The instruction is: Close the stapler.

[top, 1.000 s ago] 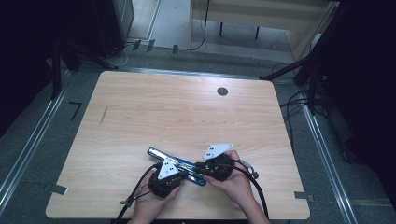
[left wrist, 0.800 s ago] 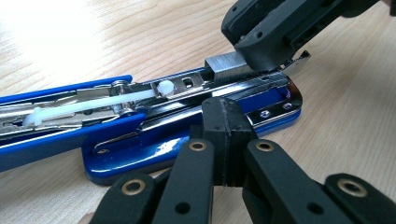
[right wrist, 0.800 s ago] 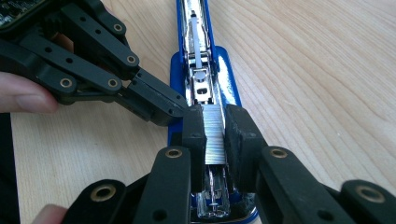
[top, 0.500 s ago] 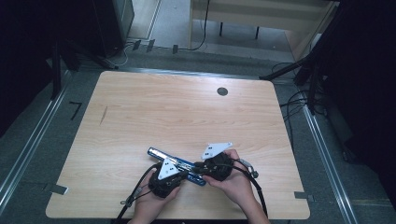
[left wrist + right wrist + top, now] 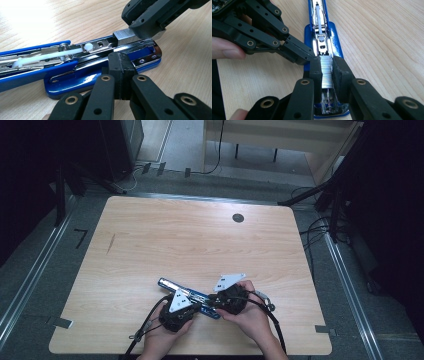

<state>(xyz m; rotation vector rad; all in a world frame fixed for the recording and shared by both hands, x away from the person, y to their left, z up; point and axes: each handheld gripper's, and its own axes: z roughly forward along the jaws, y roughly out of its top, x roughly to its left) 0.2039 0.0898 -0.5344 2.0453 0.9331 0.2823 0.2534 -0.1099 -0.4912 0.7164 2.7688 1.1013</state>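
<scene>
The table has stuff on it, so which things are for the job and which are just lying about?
For the job:
- open blue metal stapler
- silver strip of staples, pinched by the right gripper
- left gripper, shut against the stapler's side

Just there:
- pale wooden table
- dark round cable cap in the table

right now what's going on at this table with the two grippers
A person is loading a blue stapler that lies opened up on the wooden table, near its front edge. The right gripper is shut on a strip of staples, holding it over the front end of the stapler's open metal channel. The left gripper has its jaws shut and is pressed against the side of the stapler's base, apparently steadying it. The strip does not look fully seated yet.
</scene>
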